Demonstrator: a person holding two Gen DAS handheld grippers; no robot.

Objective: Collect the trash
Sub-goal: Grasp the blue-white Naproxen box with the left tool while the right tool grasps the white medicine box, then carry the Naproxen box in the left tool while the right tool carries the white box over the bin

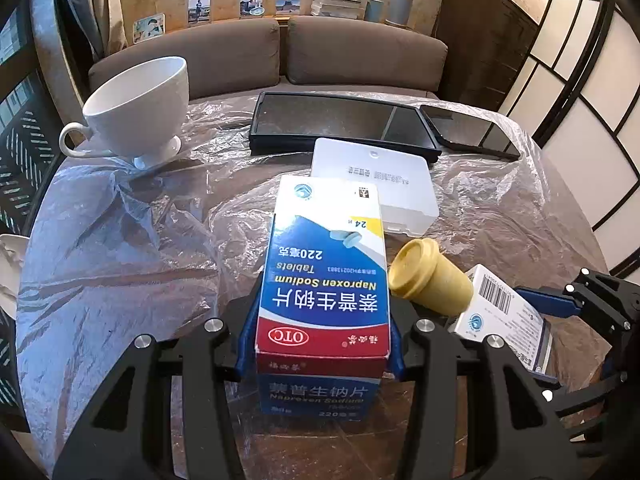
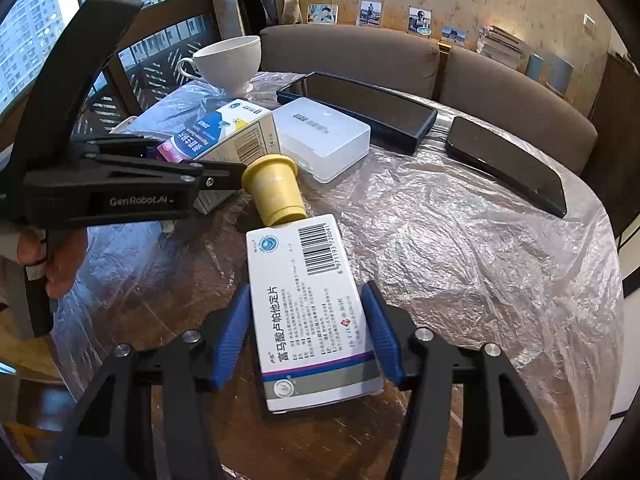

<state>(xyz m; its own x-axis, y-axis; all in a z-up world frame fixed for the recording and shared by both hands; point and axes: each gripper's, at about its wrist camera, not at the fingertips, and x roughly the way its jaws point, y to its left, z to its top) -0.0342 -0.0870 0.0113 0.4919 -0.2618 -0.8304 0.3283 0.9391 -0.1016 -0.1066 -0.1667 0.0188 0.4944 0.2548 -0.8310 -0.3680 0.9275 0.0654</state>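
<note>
1. The left tongs (image 1: 322, 344) are closed on the blue Naproxen box (image 1: 325, 280); both blue pads press its two sides and the box stands out forward between them.
2. The right tongs (image 2: 306, 336) stand around the white medicine box (image 2: 310, 312). This box lies flat on the surface (image 2: 460, 240). The pads are just beside its long edges, with a thin gap visible on each side, so the tongs are half open and do not hold it.
3. The landmark is the yellow cup (image 2: 276, 192), which lies on its side near the middle of the surface.
4. The white medicine box touches the cup at the end with the barcode, on the side near the right camera.
5. The Naproxen box is just beside the cup, on the window side.
6. The translucent plastic case (image 2: 324, 140) lies just behind the cup, toward the sofa (image 2: 500, 92).
7. The black tray (image 2: 360, 108) is behind that case, and a black lid (image 2: 508, 168) is well apart from the cup, to the right.
8. The white teacup (image 2: 228, 64) stands far from the cup, at the window edge.
9. A crumpled plastic film (image 2: 460, 220) covers the surface under all things.
</note>
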